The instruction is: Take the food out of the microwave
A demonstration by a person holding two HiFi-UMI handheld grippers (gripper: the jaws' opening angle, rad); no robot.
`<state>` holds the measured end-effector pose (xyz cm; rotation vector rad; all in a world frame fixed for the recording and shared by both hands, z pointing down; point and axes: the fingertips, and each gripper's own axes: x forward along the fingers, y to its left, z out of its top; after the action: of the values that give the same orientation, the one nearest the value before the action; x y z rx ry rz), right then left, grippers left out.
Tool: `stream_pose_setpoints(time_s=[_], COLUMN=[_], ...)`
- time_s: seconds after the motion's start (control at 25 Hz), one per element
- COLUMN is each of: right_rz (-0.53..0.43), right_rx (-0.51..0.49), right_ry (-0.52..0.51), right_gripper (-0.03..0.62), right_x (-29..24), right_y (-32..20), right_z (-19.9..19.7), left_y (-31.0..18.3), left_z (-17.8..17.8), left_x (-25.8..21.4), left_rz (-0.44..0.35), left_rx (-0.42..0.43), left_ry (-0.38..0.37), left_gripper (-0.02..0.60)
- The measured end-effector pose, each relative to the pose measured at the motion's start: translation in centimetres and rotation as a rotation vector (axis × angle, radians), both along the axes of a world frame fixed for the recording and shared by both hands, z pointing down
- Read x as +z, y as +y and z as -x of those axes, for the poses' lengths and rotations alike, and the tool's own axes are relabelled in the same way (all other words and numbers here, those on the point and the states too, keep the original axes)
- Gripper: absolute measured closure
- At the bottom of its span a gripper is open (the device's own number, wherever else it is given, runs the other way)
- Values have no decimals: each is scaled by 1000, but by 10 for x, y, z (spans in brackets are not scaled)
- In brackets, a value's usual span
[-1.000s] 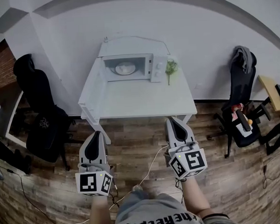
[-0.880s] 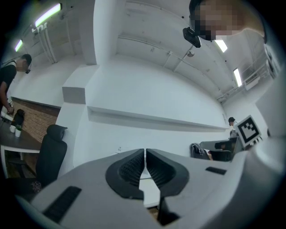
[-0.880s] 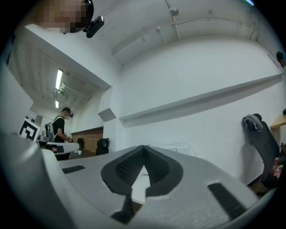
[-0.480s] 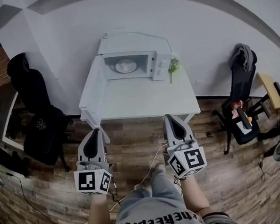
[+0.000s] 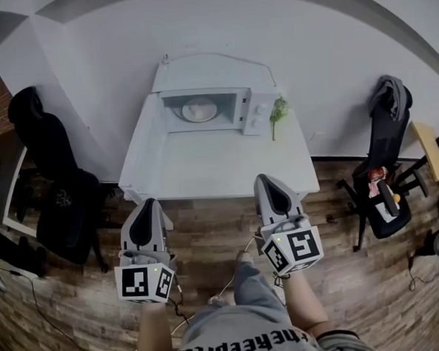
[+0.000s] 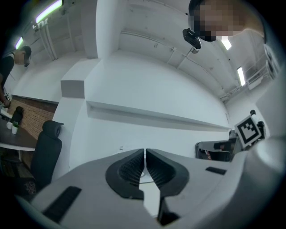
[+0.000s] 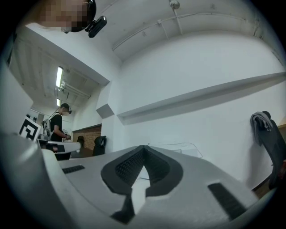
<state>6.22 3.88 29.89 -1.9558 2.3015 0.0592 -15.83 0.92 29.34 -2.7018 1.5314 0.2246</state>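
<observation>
Food sits in the open microwave; left hand-held gripper and right hand-held gripper, closed and empty, hang short of the desk, out of reach.

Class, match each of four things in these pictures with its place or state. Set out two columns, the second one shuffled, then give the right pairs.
Things:
1 plate of food
2 green sprig
3 left gripper
4 grey garment

Places or states:
A draped over a black office chair
B inside the open microwave
C on the white table, right of the microwave
D jaws together, empty, above the wooden floor

Pairs: 1-B, 2-C, 3-D, 4-A
</observation>
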Motion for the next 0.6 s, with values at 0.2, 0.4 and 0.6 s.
stream_pose_setpoints(time_s=[0.2,0.4,0.6], right_rz=[0,-10,-12], right_rx=[-37,-76,-122], right_ry=[12,17,17], right_gripper=[589,589,589], right_x=[-4,-10,-11], right_y=[-41,-77,-106], right_z=[-23,-49,-72], left_y=[-34,-61,-81], left_z=[-24,-49,-73], left_x=[-4,-9,-12], left_rz=[-5,-11,-15], left_rx=[-31,-69,-112], left_ry=[9,13,13], left_gripper=[568,568,568])
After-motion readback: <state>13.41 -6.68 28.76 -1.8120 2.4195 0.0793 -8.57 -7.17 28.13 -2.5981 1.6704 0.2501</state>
